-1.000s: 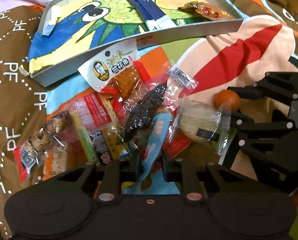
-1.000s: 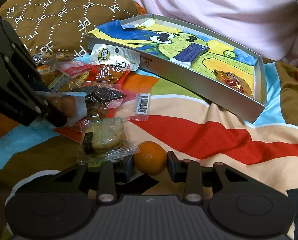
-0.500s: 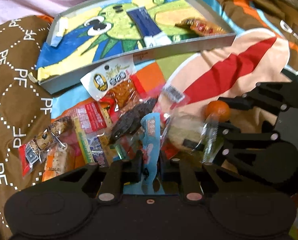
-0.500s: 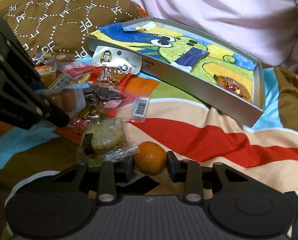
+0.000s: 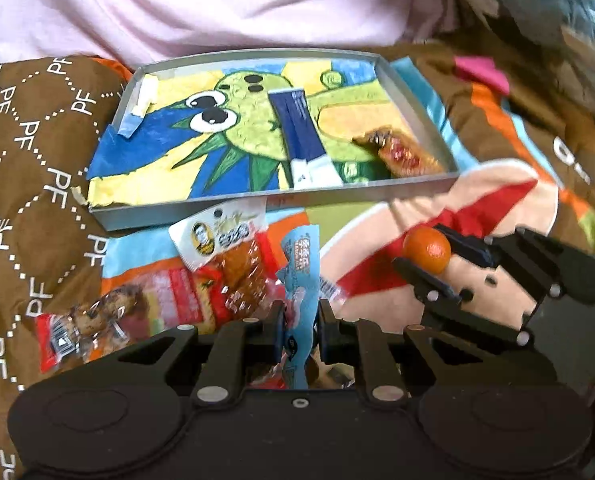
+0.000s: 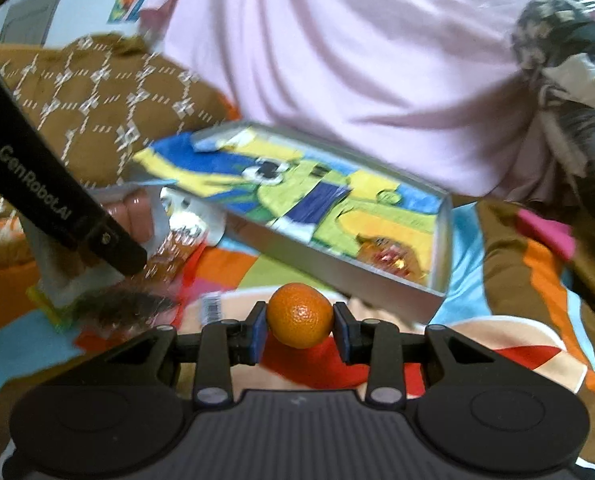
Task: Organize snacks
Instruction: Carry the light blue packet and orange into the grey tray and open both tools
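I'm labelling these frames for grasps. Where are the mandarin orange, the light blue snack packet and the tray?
mandarin orange (image 6: 300, 316), right wrist view, middle of its peel.
light blue snack packet (image 5: 302, 264), left wrist view, upper printed part.
tray (image 5: 361, 194), left wrist view, near grey wall.

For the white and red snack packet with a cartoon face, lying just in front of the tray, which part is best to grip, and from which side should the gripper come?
Grip the white header end of the white and red snack packet, probably from above on the tray side. That end looks flat, thin and uncovered, while its red body lies partly under the other wrappers.
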A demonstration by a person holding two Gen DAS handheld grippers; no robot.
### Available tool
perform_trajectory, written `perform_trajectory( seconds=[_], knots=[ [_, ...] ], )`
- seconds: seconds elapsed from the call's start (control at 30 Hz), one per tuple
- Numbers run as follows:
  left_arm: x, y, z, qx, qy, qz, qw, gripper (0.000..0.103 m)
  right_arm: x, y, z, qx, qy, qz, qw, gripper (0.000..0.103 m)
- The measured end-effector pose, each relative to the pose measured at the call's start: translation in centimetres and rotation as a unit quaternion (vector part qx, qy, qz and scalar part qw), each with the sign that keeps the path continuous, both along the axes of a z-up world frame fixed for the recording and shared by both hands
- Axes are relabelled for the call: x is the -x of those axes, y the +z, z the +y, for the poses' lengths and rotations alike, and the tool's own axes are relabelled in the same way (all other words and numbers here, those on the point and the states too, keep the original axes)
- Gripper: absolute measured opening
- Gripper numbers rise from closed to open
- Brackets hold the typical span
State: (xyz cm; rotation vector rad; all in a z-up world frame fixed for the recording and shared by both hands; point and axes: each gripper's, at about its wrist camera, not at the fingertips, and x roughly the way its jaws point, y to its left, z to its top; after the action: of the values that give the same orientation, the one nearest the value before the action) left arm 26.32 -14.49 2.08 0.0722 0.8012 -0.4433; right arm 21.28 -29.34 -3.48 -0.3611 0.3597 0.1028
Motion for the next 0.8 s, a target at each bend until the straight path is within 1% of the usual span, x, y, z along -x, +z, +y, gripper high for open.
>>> perform_trajectory(
  seconds=[0.03, 0.1, 0.23, 0.4, 0.57, 0.67, 0.8],
  knots=[
    [-0.3, 0.2, 0.0, 0.009, 0.003, 0.001, 1.0000, 0.017, -0.1, 0.1, -0.1, -0.004, -0.003, -0.006, 1.000, 0.038],
    [-0.6, 0.5, -0.2, 0.016, 0.007, -0.004, 0.9998, 0.017, -0.3, 0.1, -0.3, -0.010, -0.010, -0.015, 1.000, 0.038],
    [-1.9, 1.8, -0.9, 0.021, 0.012, -0.036, 0.9991, 0.017, -0.8, 0.3, -0.6, -0.025, -0.026, -0.046, 0.998, 0.038],
    [-4.9, 3.7, -1.8, 0.042, 0.052, -0.070, 0.9953, 0.017, -2.8, 0.9, -0.8, -0.049, -0.042, -0.067, 0.996, 0.039],
    [-8.4, 4.1, -2.7, 0.065, 0.090, -0.074, 0.9911, 0.017, -4.2, 1.6, -1.0, -0.066, -0.046, -0.092, 0.993, 0.039],
    [-9.9, 3.8, -3.1, 0.074, 0.100, -0.075, 0.9894, 0.017, -5.2, 1.6, -1.5, -0.087, -0.044, -0.090, 0.991, 0.039],
    [-11.5, 3.0, -3.7, 0.076, 0.107, -0.069, 0.9890, 0.017, -6.5, 1.3, -1.8, -0.100, -0.055, -0.081, 0.990, 0.039]
  ],
)
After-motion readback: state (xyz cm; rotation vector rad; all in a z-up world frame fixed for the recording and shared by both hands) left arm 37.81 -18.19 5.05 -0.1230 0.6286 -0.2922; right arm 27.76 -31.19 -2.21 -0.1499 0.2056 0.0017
